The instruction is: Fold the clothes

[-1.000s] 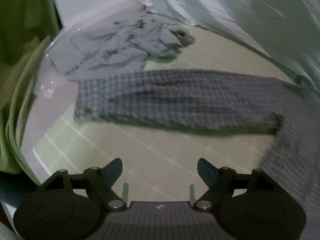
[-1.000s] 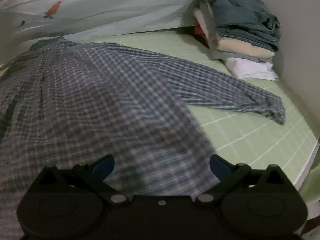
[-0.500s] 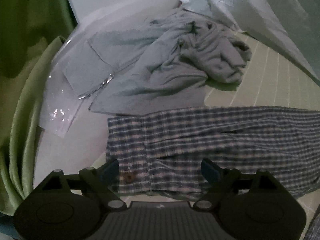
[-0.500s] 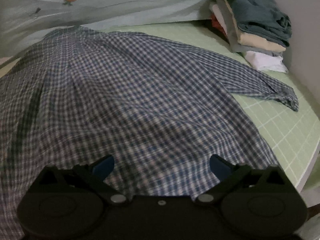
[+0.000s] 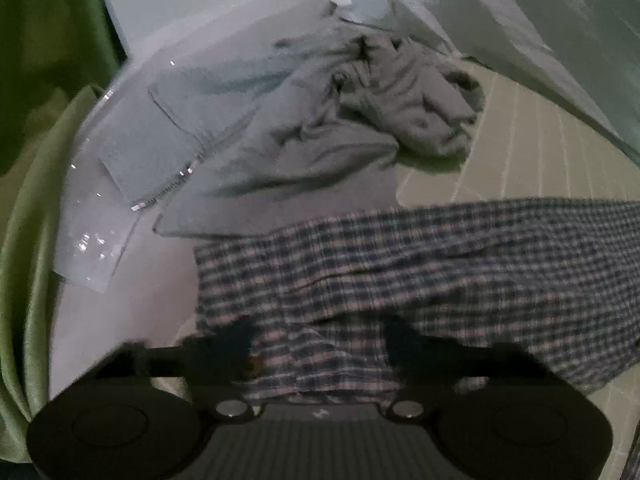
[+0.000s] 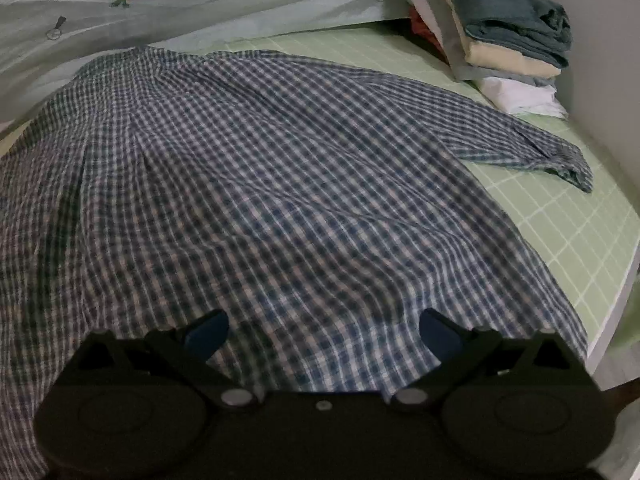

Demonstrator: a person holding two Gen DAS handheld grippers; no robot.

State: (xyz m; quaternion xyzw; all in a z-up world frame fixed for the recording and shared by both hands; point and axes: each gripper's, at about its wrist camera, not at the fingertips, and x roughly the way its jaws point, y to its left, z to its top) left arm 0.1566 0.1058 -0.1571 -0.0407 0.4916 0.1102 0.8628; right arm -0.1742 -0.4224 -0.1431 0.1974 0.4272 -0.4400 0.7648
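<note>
Grippers, left (image 5: 320,336) and right (image 6: 324,332), spread wide over checked shirt (image 6: 280,184).

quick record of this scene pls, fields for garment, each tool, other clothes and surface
garment: checked shirt, spread flat, one sleeve stretched toward the folded stack
left tool: open, over the shirt's sleeve cuff; contact blurred
right tool: open, low over the shirt's body near its hem
other clothes: crumpled grey zip hoodie; folded stack by the wall
surface: green grid-pattern sheet
fold state: not yet begun
</note>
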